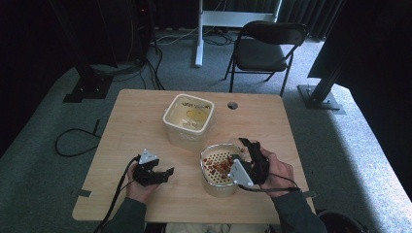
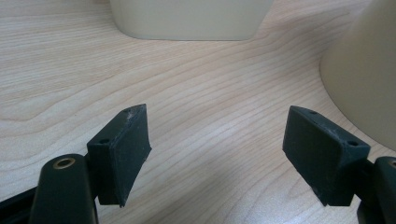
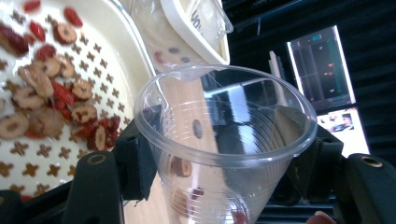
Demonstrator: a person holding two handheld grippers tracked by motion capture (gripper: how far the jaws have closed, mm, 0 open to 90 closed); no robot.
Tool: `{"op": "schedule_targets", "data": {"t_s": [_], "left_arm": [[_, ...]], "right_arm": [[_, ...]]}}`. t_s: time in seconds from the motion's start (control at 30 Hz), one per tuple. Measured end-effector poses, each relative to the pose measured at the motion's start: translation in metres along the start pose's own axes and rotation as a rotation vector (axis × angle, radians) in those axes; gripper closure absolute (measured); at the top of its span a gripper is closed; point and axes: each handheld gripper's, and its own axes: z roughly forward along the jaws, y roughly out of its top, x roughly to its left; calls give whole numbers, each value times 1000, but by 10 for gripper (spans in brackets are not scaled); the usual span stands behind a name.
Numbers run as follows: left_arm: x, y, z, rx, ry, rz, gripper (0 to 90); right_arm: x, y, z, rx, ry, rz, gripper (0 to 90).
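Two black pads point(image 3: 135, 163) of the right gripper point(image 3: 219, 177) press on opposite sides of a clear plastic cup point(image 3: 224, 135), tipped on its side with its mouth toward the camera; a few red and brown pieces cling inside its lower wall. Just beside the cup's rim lies a cream strainer bowl point(image 3: 126, 56) with cross-shaped holes, holding a heap of sliced dried fruit and red berries point(image 3: 51, 102). From the high view the right gripper point(image 1: 248, 162) hangs over the near right edge of that strainer bowl point(image 1: 218, 167), though the cup itself is hard to pick out there against the black jaws.

The left gripper point(image 2: 215, 154) holds nothing: its jaws stand apart over bare wood, low above the light wooden table point(image 2: 196, 84). From above, the left gripper point(image 1: 153, 172) sits well to the left of the strainer bowl.

Behind the strainer bowl stands a square cream tub point(image 1: 188, 119) with a printed lid inside it; the left gripper view cuts it off at the top edge. Beyond the table are grey carpet, a folding chair point(image 1: 265, 48), loose cables and dark curtains. The right gripper view adds a lit monitor point(image 3: 327, 65), its contents too small to read.
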Motion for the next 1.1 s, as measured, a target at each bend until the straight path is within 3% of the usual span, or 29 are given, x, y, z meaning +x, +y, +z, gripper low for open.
{"op": "schedule_targets", "data": {"t_s": [0.3,0.47,0.5,0.53,0.57,0.73,0.8,0.93,1.1], "left_arm": [[0,0,1,5,4,6,235],[0,0,1,4,6,6,235],[0,0,1,4,6,6,235],[0,0,1,8,5,10,235],[0,-1,1,9,5,11,235],[0,-1,1,8,4,7,235],[0,-1,1,8,4,5,235],[0,-1,2,11,6,9,235],[1,-1,3,13,12,10,235]], "right_arm": [[-16,-19,2,-63,56,217,345],[-29,-34,6,-115,106,400,345],[-29,-34,6,-115,106,400,345],[-34,-39,7,-138,126,461,345],[-43,-48,10,-178,158,569,344],[-61,-67,17,-262,221,803,343],[-67,-74,21,-291,245,870,342],[-75,-83,27,-328,261,968,342],[-81,-86,32,-346,264,1018,341]]}}
